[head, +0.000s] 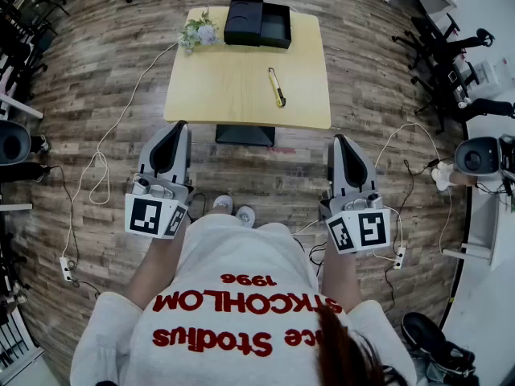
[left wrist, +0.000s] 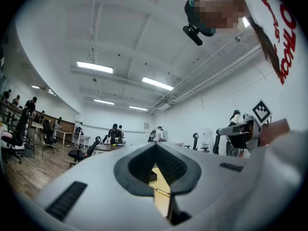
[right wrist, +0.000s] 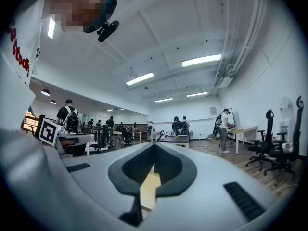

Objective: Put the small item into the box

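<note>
Through the left gripper's (left wrist: 155,144) notch I get only a sliver of table; its ribbed black pads are pressed together on nothing. On the pale wooden table (head: 233,95), a flower sprig (head: 198,32) sits at the far left corner, just beside the matte black box (head: 257,22), whose inside is too dark to read. The slim yellow cutter (head: 277,87) lies nearer me, well apart from the box. The right gripper's (head: 339,138) jaws are likewise pressed together, empty.
</note>
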Available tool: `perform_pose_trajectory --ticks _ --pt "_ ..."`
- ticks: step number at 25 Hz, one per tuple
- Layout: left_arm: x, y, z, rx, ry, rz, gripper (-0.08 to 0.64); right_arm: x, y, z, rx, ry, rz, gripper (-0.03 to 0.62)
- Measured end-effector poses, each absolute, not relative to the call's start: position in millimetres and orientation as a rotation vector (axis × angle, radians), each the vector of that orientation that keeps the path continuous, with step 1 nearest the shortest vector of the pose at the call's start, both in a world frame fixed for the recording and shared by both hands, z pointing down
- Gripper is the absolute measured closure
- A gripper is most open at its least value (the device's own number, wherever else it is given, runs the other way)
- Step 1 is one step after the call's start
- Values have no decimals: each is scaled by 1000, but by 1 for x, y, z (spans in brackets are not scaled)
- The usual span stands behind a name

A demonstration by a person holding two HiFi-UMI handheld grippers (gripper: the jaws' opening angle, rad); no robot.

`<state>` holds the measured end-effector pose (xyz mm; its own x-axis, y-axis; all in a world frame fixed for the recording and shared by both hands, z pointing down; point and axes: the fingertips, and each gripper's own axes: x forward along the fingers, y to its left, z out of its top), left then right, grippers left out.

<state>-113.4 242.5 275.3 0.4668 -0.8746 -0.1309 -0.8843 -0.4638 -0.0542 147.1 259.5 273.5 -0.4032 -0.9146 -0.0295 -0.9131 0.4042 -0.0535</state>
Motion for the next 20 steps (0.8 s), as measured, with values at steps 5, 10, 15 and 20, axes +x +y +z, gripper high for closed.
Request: perform_pose_trajectory --ticks 5,10,15,20 --pt "-114 243 276 -2586 1559 134 554 143 260 274 -1665 2599 -38 588" --pt "-115 245 276 -2583 1559 133 554 144 261 273 -1653 2577 -54 588" --pt "-115 240 276 -2578 1572 131 554 146 257 273 -1650 2576 -70 588" --pt "-116 226 282 -2589 1584 120 554 148 246 277 -1651 2577 -96 588"
